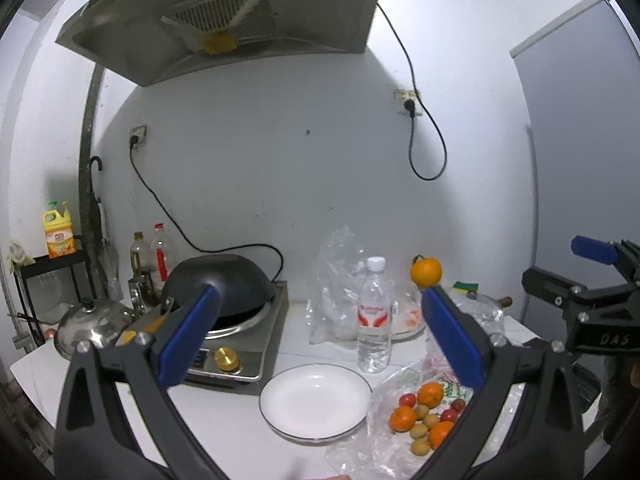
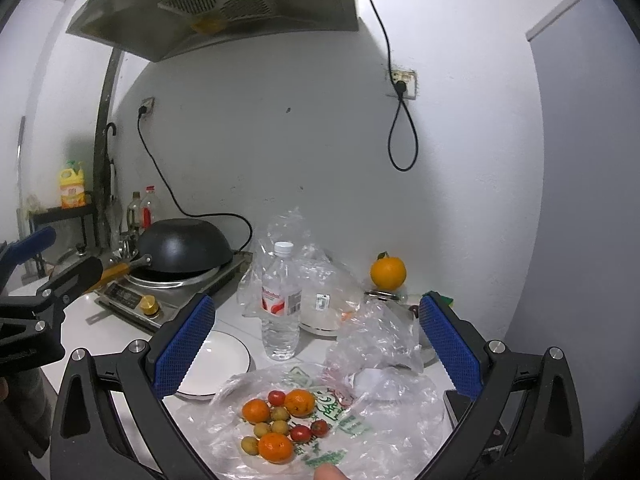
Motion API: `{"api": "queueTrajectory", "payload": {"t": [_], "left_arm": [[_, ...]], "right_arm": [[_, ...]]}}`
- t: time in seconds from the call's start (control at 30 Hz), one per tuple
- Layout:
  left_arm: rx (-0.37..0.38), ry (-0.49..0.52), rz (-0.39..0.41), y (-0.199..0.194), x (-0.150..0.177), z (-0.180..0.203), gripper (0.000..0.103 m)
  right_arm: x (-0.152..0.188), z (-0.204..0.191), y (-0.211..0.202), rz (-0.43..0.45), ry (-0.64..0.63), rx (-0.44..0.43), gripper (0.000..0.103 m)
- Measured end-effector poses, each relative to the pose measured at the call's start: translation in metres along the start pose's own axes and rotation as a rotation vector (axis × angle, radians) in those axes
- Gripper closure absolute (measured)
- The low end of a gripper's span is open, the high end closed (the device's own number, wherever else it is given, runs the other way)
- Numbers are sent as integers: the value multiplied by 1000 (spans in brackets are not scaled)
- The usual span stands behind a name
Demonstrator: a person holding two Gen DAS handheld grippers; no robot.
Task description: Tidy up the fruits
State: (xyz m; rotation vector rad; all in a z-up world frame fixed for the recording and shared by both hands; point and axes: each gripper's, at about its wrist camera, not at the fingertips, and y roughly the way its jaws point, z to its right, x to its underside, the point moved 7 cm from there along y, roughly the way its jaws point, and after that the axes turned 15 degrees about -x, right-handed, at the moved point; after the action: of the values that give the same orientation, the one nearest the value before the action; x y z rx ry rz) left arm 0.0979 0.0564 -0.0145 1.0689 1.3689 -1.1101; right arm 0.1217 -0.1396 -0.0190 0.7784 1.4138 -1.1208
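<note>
Small mixed fruits (image 2: 276, 424) (orange mandarins, red tomatoes, yellow-green longans) lie heaped on crinkled clear plastic bag (image 2: 384, 412), just beside empty white round plate (image 1: 316, 400), likely their destination. Left tool (image 1: 316, 336) and right tool (image 2: 312, 344) both spread, holding nothing, staged above the surface.

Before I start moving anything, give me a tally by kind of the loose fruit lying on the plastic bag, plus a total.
Small orange tangerines: 3
Small red cherry tomatoes: 3
Small yellow-green round fruits: 4
Total on the crinkled clear plastic bag: 10
The larger orange by the wall is apart from the bag and not counted. White round plate: 0 fruit.
</note>
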Motion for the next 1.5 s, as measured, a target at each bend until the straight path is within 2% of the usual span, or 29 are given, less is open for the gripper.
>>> {"api": "queueTrajectory", "payload": {"t": [0.23, 0.63, 1.0, 1.17, 1.5], "left_arm": [[-32, -27, -6, 5, 2, -15, 1], [-30, 1, 39, -1, -1, -19, 1], [-13, -28, 6, 12, 3, -11, 1], [-20, -33, -15, 17, 7, -11, 1], [-21, -18, -5, 6, 1, -10, 1]], "right_arm": [[-2, -12, 10, -20, -26, -23, 0], [-5, -9, 16, 0, 8, -48, 0], [3, -1, 32, -58, -30, -37, 0], [-1, 0, 34, -58, -43, -36, 0], [-3, -1, 31, -47, -28, -54, 0]]}}
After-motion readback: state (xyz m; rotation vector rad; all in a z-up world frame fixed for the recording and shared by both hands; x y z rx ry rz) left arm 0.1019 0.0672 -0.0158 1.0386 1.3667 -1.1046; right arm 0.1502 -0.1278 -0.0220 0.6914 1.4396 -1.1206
